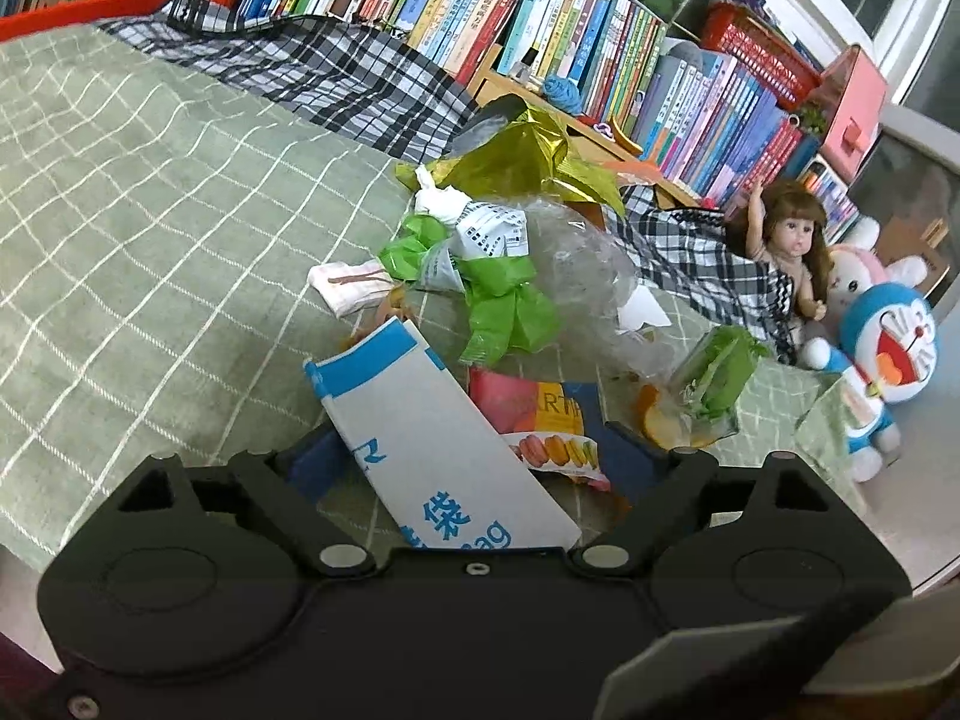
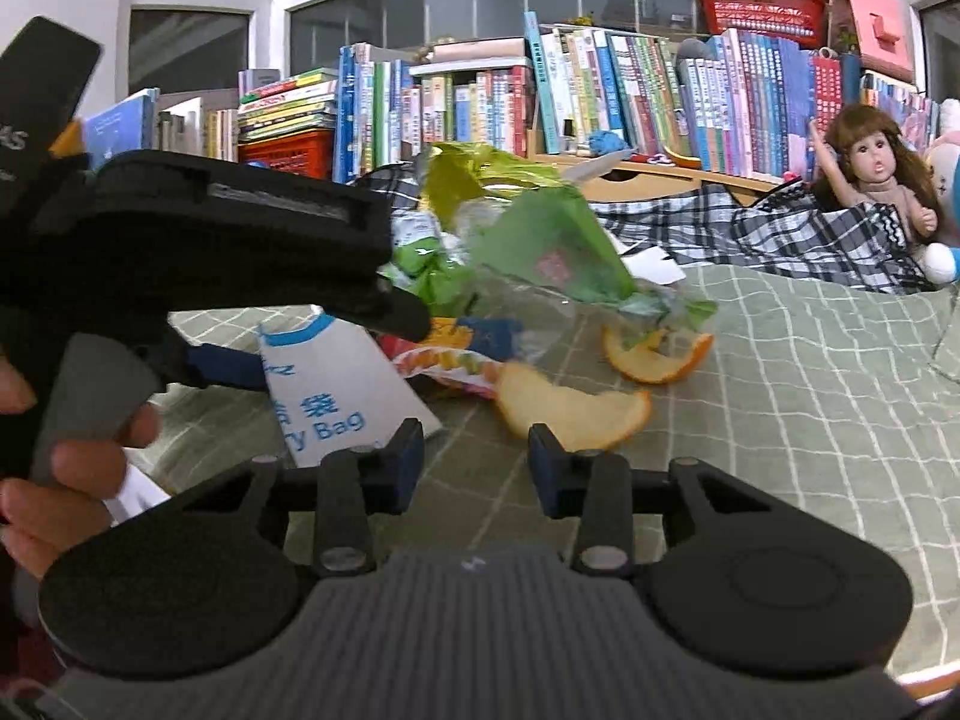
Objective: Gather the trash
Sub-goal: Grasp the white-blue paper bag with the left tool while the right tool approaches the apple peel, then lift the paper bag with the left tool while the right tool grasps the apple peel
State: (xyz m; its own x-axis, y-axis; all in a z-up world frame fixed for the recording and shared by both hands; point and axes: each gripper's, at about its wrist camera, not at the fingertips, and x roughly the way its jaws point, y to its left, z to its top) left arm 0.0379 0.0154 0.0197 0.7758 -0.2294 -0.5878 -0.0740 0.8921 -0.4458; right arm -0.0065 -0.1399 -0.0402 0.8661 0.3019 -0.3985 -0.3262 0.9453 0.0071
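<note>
Left gripper (image 1: 462,462): my jaws spread, white-and-blue paper bag (image 1: 444,450) between them.
Right gripper (image 2: 476,462): jaws apart, empty.
Trash pile (image 1: 510,276): on green checked cloth (image 1: 150,228), wrappers, orange peel (image 2: 576,408).
Nearby: doll (image 1: 780,252), bookshelf (image 1: 600,60) behind.

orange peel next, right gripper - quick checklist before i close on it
1. Right gripper open: ok, its jaws stand apart with nothing between them.
2. Nearest orange peel in line with the gap: ok, it lies just ahead, slightly right of centre.
3. Peel free of other trash: ok, only the macaron wrapper sits close at its left tip.
4. Left gripper out of the way: ok, it is off to the left by the white paper bag.
5. Grip on the bag secure: cannot tell.
6. Second orange peel reachable afterwards: not ok, a green wrapper partly overlaps it.
</note>
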